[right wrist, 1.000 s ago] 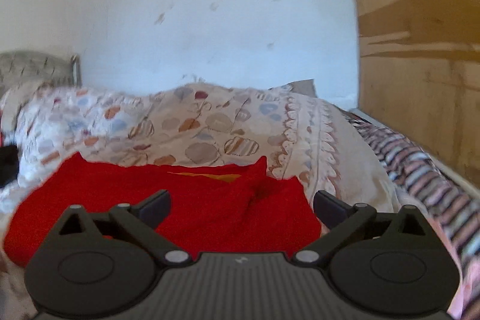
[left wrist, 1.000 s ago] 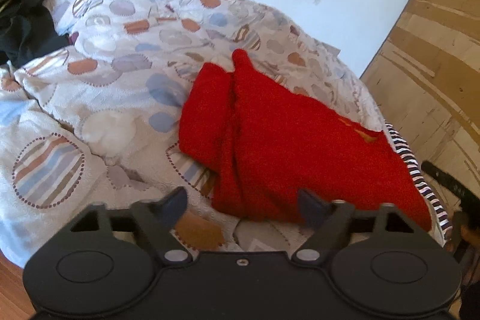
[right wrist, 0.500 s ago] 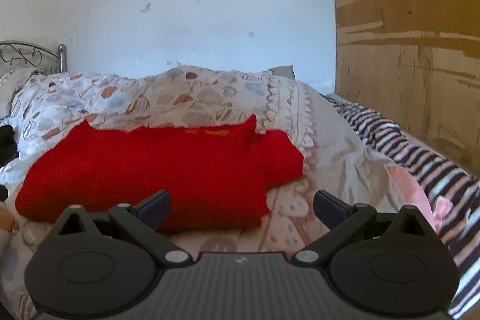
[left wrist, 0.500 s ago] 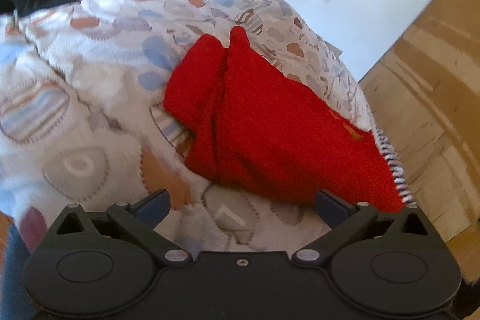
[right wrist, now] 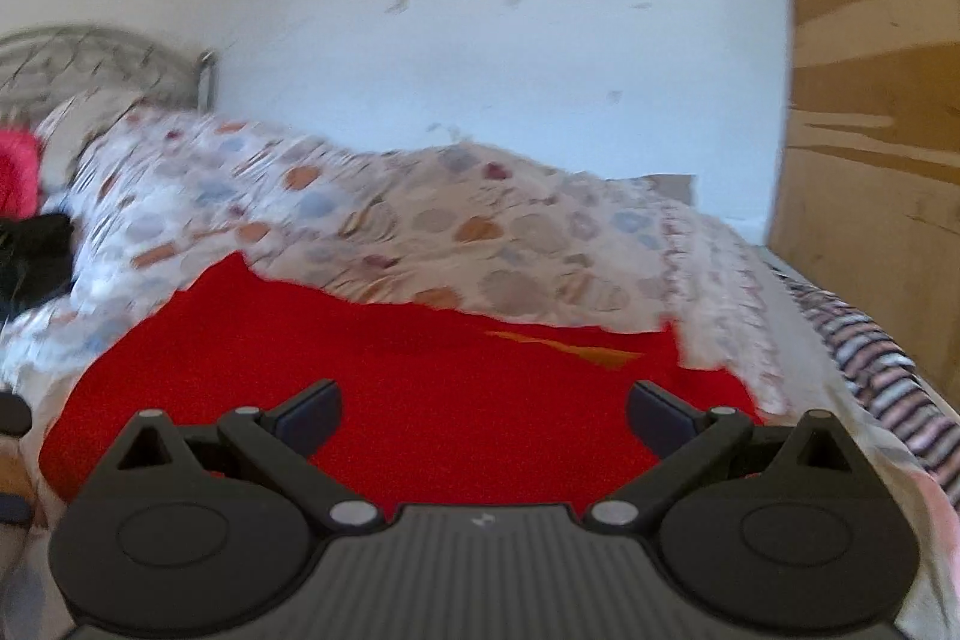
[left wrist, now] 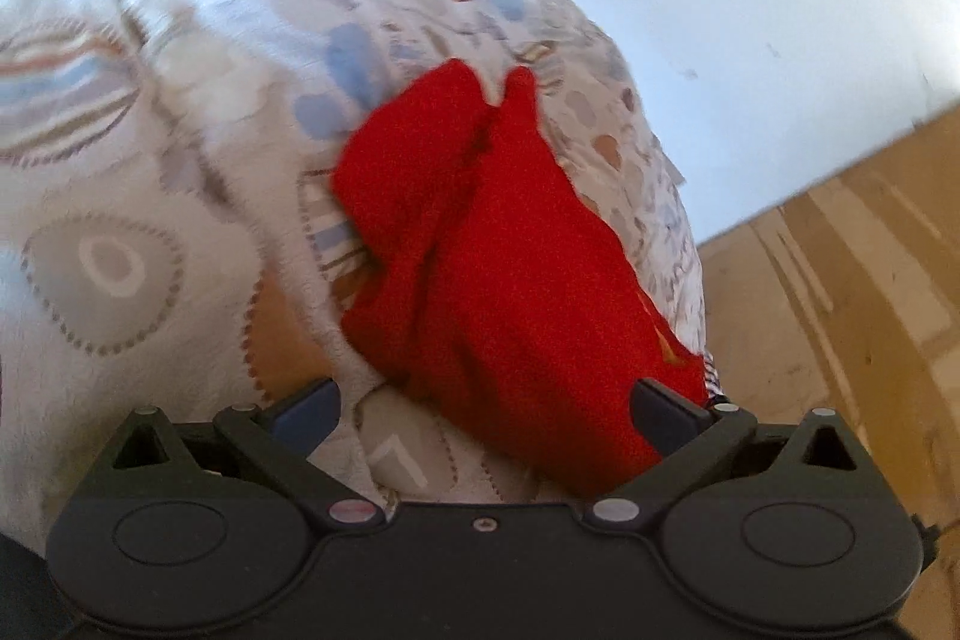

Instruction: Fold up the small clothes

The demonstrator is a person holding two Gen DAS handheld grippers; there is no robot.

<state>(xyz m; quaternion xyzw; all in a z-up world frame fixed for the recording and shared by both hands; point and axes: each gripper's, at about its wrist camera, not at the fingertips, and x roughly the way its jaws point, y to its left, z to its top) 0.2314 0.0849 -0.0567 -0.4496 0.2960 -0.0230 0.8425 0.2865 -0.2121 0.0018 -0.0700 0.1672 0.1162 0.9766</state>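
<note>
A red fleece garment (left wrist: 498,280) lies folded on the patterned duvet (left wrist: 150,160), with an orange mark near its right end. My left gripper (left wrist: 486,409) is open and empty, just in front of the garment's near edge. In the right wrist view the same red garment (right wrist: 420,388) fills the space ahead. My right gripper (right wrist: 483,415) is open and empty, low over the garment. Both views are blurred by motion.
A white wall (right wrist: 480,40) runs behind the bed and a brown board (right wrist: 870,100) stands at the right. A striped sheet (right wrist: 888,370) shows at the bed's right edge. Dark clothes (right wrist: 30,256) and a pink item (right wrist: 18,172) lie at far left.
Both grippers have stayed open. The left view swung and now shows the garment closer to its fingers. The right gripper moved forward over the red garment, which now fills the lower view.
</note>
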